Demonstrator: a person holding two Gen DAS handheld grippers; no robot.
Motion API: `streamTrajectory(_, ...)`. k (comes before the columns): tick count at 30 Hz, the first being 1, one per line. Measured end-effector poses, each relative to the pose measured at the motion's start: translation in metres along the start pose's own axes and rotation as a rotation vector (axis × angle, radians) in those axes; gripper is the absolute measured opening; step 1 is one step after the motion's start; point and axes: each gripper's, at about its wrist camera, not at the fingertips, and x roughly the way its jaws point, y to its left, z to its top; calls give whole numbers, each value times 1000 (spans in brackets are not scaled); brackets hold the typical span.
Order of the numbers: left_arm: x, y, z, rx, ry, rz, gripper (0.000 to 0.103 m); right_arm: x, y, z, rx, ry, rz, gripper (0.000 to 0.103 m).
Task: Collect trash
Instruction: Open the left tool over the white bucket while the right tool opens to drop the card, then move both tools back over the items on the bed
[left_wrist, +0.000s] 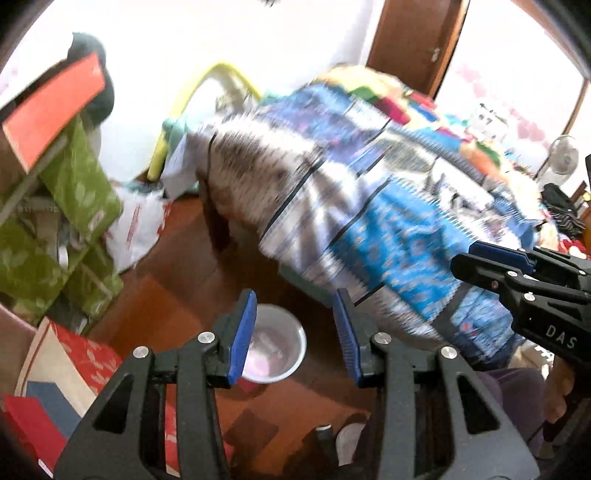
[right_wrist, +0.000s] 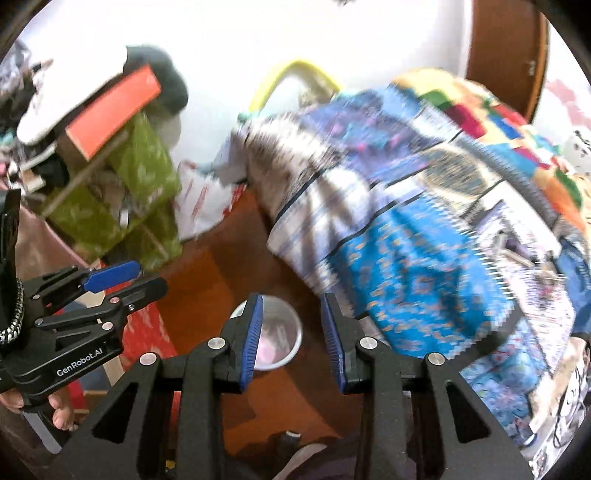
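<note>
A: Low in the centre of both wrist views, a white bowl is seen on the brown floor, framed between the blue pads. Nothing is held: the left gripper is parted to a moderate gap with only floor and bowl behind it, and the right gripper is set a little narrower, also empty.

B: Is any trash actually pinned down?

A: Not with certainty. Something pale pink is visible inside the bowl, but it is too blurred to be named. A white plastic bag with red print is slumped on the floor at mid left, against the foot of the bed. Green boxes and an orange box are stacked at upper left; red printed cardboard lies at lower left. Whether any of that counts as trash cannot be told.

B: So which step is this?

A: It is judged as search or approach, no pickup started. Both frames are heavily smeared across the patterned blue bedspread, so detail there cannot be trusted.

B: What is needed next?

A: A target has to be chosen first, and a steadier view is called for. The bag looks the likeliest candidate; a thin, limp film like that should be pinched at a fold, with the pads brought down on either side. The right gripper is seen at the right edge of the left view, close by, so the two should be kept from crossing.
</note>
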Motion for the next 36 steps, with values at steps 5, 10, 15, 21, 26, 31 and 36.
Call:
streamTrajectory(5,-41,-42,14,54,-107,-40,42,-55,-22,-4,42,-123,-45,30)
streamTrajectory(10,-74,-88,25,122,-197,-77,42,-105,-44,-13,76,-235,-95,30)
streamTrajectory(15,-98,-131,34,178,-271,-108,43,-145,-66,-21,84,-325,-162,30)
streamTrajectory(21,-101,-182,45,228,-316,-149,72,-180,-106,-34,132,-393,-203,53)
streamTrajectory(26,-85,-219,56,246,-315,-192,87,-194,-138,-43,177,-419,-287,59)
streamTrajectory(31,-60,-253,67,273,-283,-239,87,-198,-173,-54,213,-413,-370,60)
streamTrajectory(36,-27,-285,78,313,-242,-257,87,-187,-213,-62,259,-369,-415,60)
